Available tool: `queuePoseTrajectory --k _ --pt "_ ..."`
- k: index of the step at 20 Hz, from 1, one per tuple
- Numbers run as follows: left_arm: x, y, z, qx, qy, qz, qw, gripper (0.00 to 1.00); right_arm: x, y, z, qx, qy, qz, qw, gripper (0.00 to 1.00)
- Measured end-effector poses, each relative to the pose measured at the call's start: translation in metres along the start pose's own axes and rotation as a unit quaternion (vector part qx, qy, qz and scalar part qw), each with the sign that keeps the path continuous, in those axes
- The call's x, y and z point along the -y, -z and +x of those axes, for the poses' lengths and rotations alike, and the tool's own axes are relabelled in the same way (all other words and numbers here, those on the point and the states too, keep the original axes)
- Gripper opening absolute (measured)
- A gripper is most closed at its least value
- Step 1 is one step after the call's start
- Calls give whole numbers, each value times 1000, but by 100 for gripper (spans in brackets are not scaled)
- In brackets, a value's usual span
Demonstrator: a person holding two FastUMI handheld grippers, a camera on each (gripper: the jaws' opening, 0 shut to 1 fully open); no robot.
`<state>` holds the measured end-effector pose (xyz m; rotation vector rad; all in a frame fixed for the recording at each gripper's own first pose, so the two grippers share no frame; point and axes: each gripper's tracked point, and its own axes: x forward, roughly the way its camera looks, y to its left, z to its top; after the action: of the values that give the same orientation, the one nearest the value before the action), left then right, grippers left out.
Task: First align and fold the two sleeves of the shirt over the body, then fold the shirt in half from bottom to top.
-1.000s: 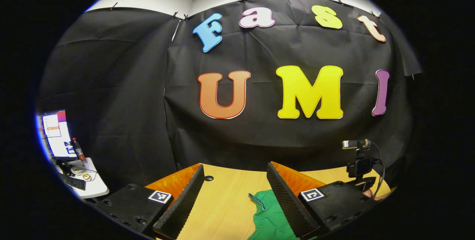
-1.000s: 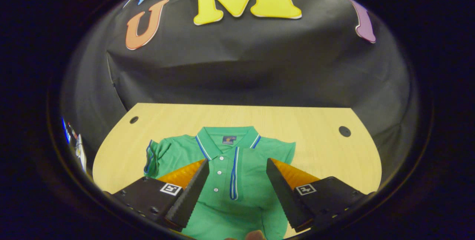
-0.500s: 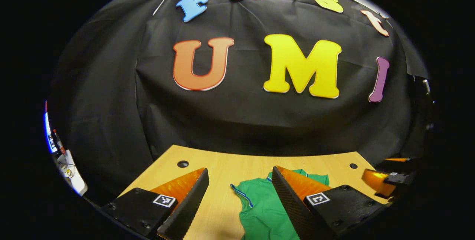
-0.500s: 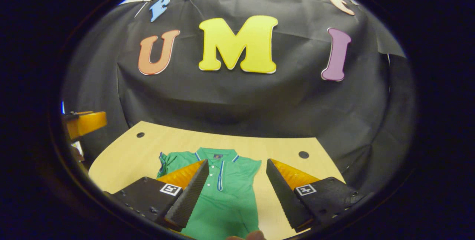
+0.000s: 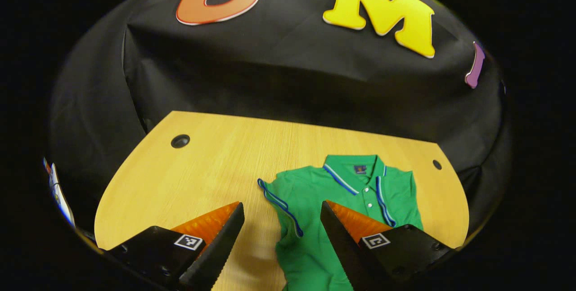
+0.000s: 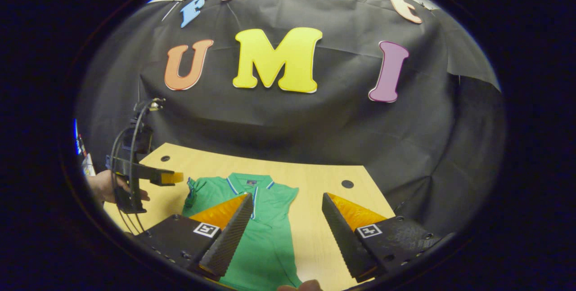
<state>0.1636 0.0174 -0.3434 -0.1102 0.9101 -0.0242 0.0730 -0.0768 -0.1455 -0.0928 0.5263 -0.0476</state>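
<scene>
In the left gripper view, the left gripper [image 5: 281,232] hung wide open at the bottom of the frame, aimed at the sleeve [image 5: 280,204], likely to grab it. The green shirt [image 5: 346,210] lay flat on the table [image 5: 216,169], lower right; its bottom was cut off.

In the right gripper view, the right gripper [image 6: 285,230] was spread wide too, holding nothing. The shirt's right sleeve looked already folded in, though I could not be sure.

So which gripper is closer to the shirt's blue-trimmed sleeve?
Left. The left gripper hangs open just above the sleeve, its trim between the fingers. The right gripper hovers open over the shirt body's other side.
</scene>
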Motion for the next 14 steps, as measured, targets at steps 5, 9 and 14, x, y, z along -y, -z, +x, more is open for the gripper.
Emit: queuePoseTrajectory --k 5,9,14 --pt "1 26 47 -60 -5 19 998 100 2 9 -2 -21 3 -5 1000 95" --pt "-2 43 68 -100 -13 35 994 100 -3 9 0 -29 -3 -5 1000 95" --pt "-5 57 79 -132 -9 29 991 55 -14 5 4 -27 -25 -11 999 95"
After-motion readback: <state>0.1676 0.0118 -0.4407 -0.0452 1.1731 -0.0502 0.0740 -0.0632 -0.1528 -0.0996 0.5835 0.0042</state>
